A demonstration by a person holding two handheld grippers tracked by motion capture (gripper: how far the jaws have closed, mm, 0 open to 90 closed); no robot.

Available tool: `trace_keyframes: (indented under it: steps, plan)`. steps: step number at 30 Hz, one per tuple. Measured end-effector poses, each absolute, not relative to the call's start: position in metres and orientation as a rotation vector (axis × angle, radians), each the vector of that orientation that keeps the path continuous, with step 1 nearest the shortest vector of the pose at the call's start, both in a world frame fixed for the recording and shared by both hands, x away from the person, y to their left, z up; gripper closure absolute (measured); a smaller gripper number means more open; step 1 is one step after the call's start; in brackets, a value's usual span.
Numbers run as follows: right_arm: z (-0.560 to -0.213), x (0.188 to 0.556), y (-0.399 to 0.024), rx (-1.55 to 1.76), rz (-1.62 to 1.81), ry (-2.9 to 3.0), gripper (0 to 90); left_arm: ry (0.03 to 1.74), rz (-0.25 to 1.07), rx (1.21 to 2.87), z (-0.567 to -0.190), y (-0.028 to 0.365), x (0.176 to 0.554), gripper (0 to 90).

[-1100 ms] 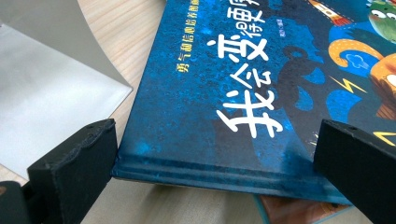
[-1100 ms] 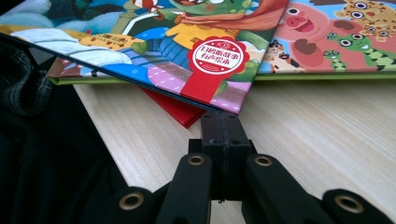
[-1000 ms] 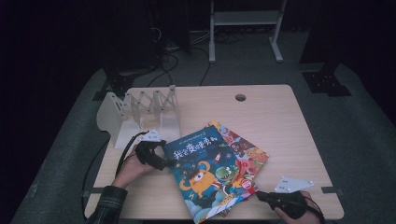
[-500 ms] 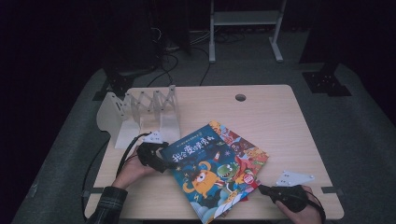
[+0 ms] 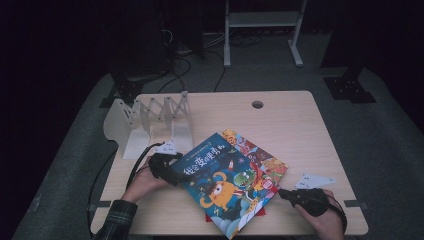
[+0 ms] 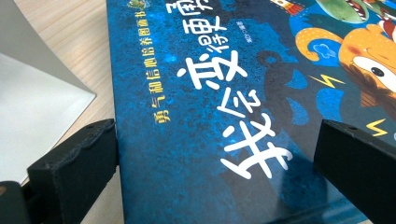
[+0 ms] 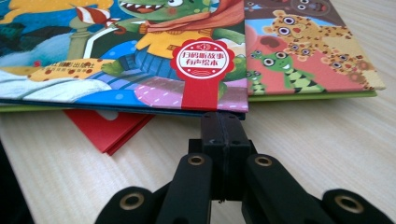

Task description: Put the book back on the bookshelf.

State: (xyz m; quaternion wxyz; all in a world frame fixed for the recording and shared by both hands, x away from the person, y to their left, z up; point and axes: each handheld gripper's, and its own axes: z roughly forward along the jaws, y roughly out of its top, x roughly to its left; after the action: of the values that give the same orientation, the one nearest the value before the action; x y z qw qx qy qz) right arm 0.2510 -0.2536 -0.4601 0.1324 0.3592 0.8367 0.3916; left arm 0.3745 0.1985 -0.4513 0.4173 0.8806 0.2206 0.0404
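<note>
A blue picture book [image 5: 225, 186] lies on top of a fanned stack of books near the table's front. My left gripper [image 5: 175, 175] is at the book's left corner. In the left gripper view its jaws [image 6: 215, 172] stand wide open, one beside the book's edge and the other over the blue cover [image 6: 224, 93], neither pressing on it. My right gripper [image 5: 282, 192] is shut with nothing between its jaws. Its tips [image 7: 224, 122] are at the blue book's lower right edge [image 7: 187, 100], level with the table. A red booklet [image 7: 109, 130] pokes out beneath the stack.
A white folding rack [image 5: 150, 117] stands at the back left, its base sheet [image 6: 32, 107] right beside the left jaw. A cable hole [image 5: 257, 104] is at the table's far middle. A book with spotted animals [image 7: 308, 51] lies under the blue one.
My right gripper has slid left and away from the table's front edge, up to the edge of the book stack. The left hand and the books have stayed put.
</note>
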Motion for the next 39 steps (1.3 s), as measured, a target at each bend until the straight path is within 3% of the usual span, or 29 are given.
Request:
trace_keyframes:
  steps: [39]
  plan:
    - [-0.451, 0.291, -0.258, 1.127, 1.102, 2.327, 89.8, 0.535, 0.106, 2.226, -0.449, 0.198, 0.361, 0.0]
